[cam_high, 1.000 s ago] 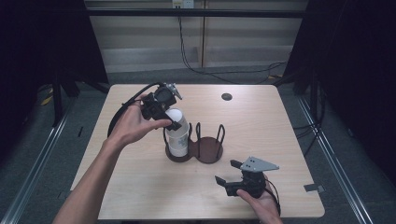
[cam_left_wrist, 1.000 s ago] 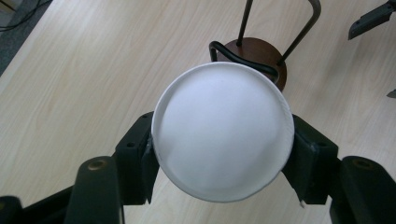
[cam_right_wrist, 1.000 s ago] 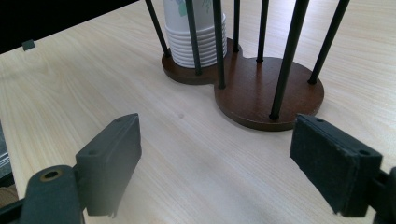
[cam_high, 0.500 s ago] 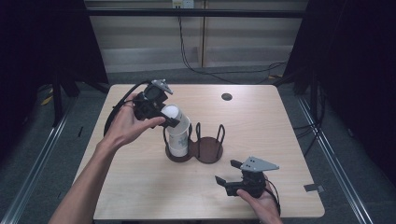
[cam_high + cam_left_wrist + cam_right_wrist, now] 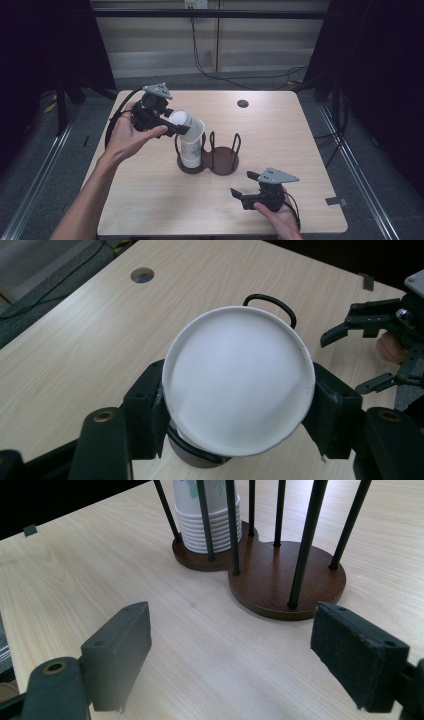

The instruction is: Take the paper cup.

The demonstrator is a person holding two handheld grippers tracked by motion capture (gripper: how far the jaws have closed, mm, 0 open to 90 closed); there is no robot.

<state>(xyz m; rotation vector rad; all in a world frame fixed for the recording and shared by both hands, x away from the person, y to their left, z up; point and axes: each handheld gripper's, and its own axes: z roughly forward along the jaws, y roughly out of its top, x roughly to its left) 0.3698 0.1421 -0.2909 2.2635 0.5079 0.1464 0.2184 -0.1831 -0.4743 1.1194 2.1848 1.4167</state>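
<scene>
A white paper cup [image 5: 186, 124] lies tilted in my left gripper [image 5: 176, 123], whose jaws are shut on its sides near the bottom. In the left gripper view the cup's round bottom [image 5: 239, 380] faces the camera between the pads. Its mouth end leans at the top of a stack of paper cups [image 5: 191, 154] standing in the left ring of a dark wooden two-ring cup holder [image 5: 223, 164]. My right gripper [image 5: 242, 183] rests near the table's front right, open and holding nothing. The right gripper view looks at the stack [image 5: 207, 520] and the holder's base [image 5: 285, 580].
The holder's right ring stands without cups, its black wire posts [image 5: 307, 535] upright. A round cable hole [image 5: 242, 104] sits in the light wood table [image 5: 150, 200] at the back. A black cable [image 5: 117, 117] loops from the left gripper over the table's left edge.
My left hand has drawn the cup up and to the left, tilting it off the top of the stack. The right hand has stayed put.
</scene>
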